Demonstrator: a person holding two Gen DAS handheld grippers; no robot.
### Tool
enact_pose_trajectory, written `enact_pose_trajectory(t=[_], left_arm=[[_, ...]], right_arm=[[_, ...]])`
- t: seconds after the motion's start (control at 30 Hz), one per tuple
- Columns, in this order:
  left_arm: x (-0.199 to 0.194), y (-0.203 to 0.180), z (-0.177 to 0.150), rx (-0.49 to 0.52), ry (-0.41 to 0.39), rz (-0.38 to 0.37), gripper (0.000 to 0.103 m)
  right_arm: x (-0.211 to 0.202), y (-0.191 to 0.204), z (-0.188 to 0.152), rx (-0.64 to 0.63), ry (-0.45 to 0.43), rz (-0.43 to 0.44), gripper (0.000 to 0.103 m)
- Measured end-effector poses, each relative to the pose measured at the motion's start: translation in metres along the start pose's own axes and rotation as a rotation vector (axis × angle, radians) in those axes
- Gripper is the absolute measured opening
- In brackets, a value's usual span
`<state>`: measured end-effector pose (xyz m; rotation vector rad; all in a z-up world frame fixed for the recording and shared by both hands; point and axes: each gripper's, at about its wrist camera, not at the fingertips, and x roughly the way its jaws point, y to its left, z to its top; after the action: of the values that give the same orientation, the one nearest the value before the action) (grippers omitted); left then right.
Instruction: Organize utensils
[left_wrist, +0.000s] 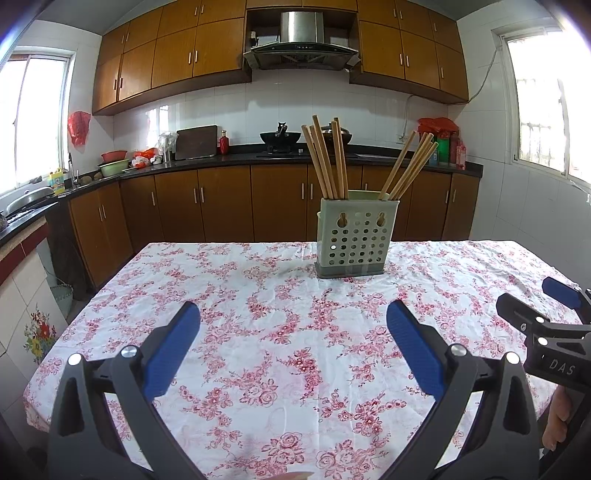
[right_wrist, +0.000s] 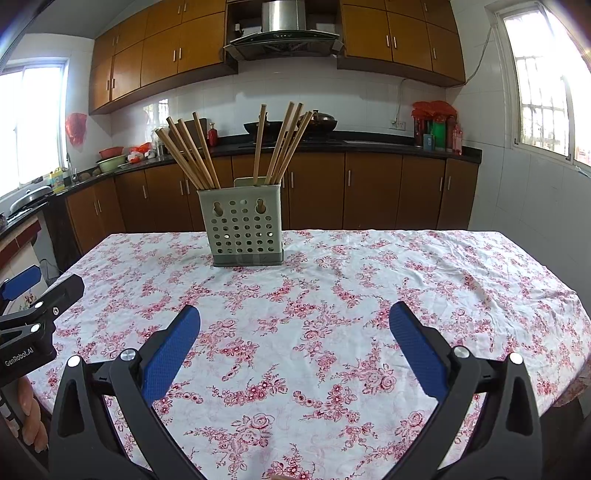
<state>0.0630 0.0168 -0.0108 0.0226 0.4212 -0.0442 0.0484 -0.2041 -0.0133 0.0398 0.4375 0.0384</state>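
Your left hand-held gripper (left_wrist: 293, 325) hung wide open over the counter (left_wrist: 258, 314), blue ribbed pads spread, nothing between them. Same story on the right: your right hand-held gripper (right_wrist: 294, 325) was released and empty, its textured blue fingers (right_wrist: 170, 350) splayed apart above the flowered cloth. The near edge of that cloth was cut off behind the black gripper frames in both views, so what lay directly beneath you couldn't be made out.

The chopstick holder (left_wrist: 356, 240) stood upright toward the far side of the counter, well apart from both grippers. It was a pale green plastic box, perforated with round holes and two keyhole slots, on a darker grey base. Wooden chopsticks (left_wrist: 325, 158) fanned out of it in two bundles, one leaning left, the other (left_wrist: 408, 166) leaning right; their lower ends were hidden inside the holder. The white tablecloth, printed with pink roses, lay wrinkled.
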Motion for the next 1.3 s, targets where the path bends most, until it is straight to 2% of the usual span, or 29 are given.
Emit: enact_pose_trajectory(t=[1.3], left_arm=[[0.0003,0.0025,0.0011,0.001,0.006,0.003,0.099]], right_arm=[[-0.0002,0.0026,-0.0021,0.011,0.007,-0.006,0.101]])
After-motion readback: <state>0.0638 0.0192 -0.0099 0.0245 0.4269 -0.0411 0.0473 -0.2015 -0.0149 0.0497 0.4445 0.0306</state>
